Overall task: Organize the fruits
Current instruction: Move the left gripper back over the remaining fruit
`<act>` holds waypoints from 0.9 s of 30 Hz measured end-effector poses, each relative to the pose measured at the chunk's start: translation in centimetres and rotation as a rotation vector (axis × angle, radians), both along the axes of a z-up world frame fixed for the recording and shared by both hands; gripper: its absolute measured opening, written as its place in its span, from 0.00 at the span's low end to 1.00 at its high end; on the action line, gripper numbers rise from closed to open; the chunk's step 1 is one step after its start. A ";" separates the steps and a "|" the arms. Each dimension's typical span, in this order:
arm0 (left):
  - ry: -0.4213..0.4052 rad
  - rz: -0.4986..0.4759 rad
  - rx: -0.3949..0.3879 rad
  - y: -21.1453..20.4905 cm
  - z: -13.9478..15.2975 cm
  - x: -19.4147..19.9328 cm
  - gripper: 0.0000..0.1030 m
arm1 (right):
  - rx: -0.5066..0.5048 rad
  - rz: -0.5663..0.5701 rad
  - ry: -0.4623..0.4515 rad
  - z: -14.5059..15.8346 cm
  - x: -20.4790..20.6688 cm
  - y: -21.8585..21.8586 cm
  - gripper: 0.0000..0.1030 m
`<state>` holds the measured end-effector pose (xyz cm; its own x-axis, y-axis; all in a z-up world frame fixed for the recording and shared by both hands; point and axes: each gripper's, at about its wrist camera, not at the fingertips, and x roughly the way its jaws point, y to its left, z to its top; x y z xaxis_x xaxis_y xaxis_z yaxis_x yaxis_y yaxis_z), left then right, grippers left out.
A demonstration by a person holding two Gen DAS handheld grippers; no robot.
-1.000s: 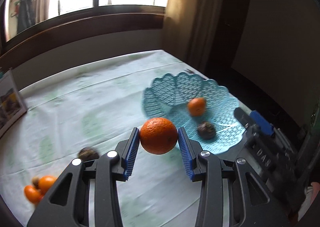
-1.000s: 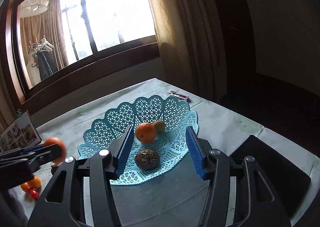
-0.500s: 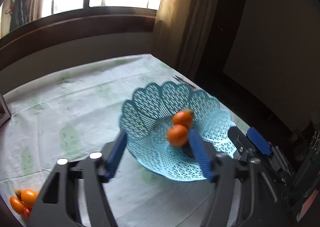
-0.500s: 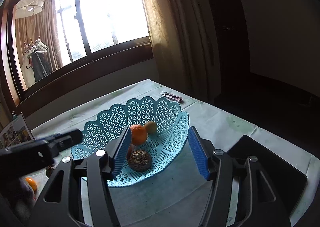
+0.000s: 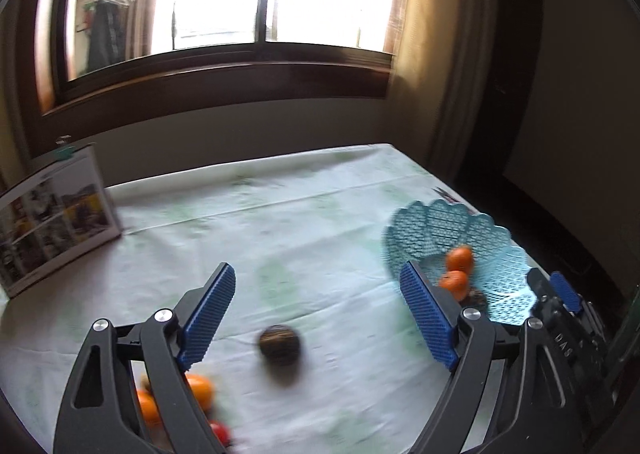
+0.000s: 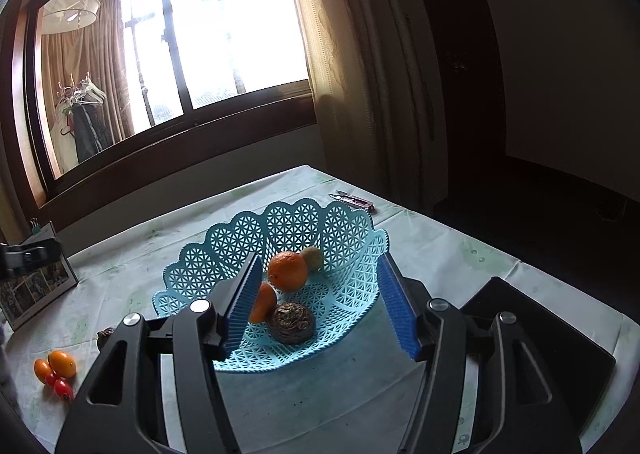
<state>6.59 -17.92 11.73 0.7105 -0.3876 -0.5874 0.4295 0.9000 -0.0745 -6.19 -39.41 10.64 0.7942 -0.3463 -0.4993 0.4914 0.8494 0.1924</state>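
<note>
Both sets of jaws are standing wide and empty. The left gripper (image 5: 316,318) is lining up over the dark fruit (image 5: 279,343) near the worktop's front edge; next comes closing on it for the basket (image 6: 296,230).

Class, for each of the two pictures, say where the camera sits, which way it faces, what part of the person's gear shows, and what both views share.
Left wrist: sits on the left gripper, faces the window across the table, with a dark round fruit ahead; its open blue fingers and the right gripper's tip show.
Right wrist: sits on the right gripper, faces down into the blue basket; its open fingers show.
Shared: basket, oranges, photo stand, window.
</note>
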 end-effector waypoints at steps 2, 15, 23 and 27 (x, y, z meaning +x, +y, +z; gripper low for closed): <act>-0.006 0.031 0.009 1.7 0.2 -0.1 0.82 | -0.006 0.004 0.003 0.0 0.1 0.2 0.60; 0.053 0.245 0.070 11.6 -2.6 -1.0 0.82 | -0.038 0.025 0.023 -0.1 0.4 1.0 0.60; 0.117 0.284 0.090 14.7 -5.8 -1.8 0.79 | -0.064 0.030 0.027 -0.1 0.6 1.5 0.69; 0.132 0.295 0.125 15.7 -7.4 -2.3 0.79 | -0.073 0.033 0.029 0.0 0.6 1.7 0.69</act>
